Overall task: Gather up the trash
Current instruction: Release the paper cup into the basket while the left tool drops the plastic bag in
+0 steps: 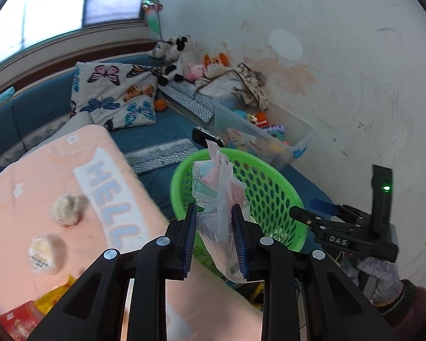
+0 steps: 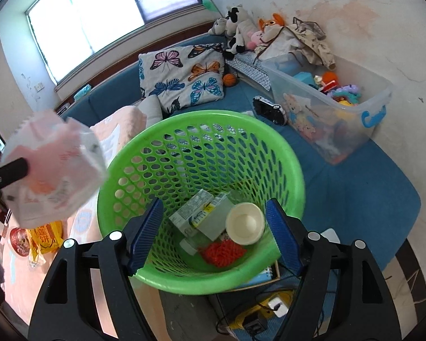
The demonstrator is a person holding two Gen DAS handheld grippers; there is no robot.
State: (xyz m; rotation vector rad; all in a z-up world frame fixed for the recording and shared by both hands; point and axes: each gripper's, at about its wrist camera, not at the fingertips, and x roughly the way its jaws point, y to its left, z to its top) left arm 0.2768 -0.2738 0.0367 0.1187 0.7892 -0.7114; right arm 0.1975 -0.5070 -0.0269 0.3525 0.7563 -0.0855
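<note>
Blue ribbed pads of the left hand-held gripper (image 1: 214,234) are clamped on a crumpled plastic bag (image 1: 221,199) with pink and white printing; the bag stands between the pads and rises above them, in front of the green mesh basket (image 1: 272,196). From the right wrist view the same bag (image 2: 52,167) hangs to the left of the basket rim (image 2: 144,139), outside it and blurred.

Right hand-held gripper (image 2: 214,234) stands wide, holding nothing, with one finger on each side of the basket's near wall. Inside the basket lie a paper cup (image 2: 244,223), a flat carton (image 2: 197,217) and a red net (image 2: 223,253).

On the pink blanket (image 1: 42,170) rest a crumpled paper ball (image 1: 65,209), a round wrapped cake (image 1: 44,254), a yellow packet (image 1: 52,298) and a red package (image 1: 20,319). A clear toy bin (image 2: 340,108) stands on the blue sofa (image 2: 355,193) beyond the basket.
</note>
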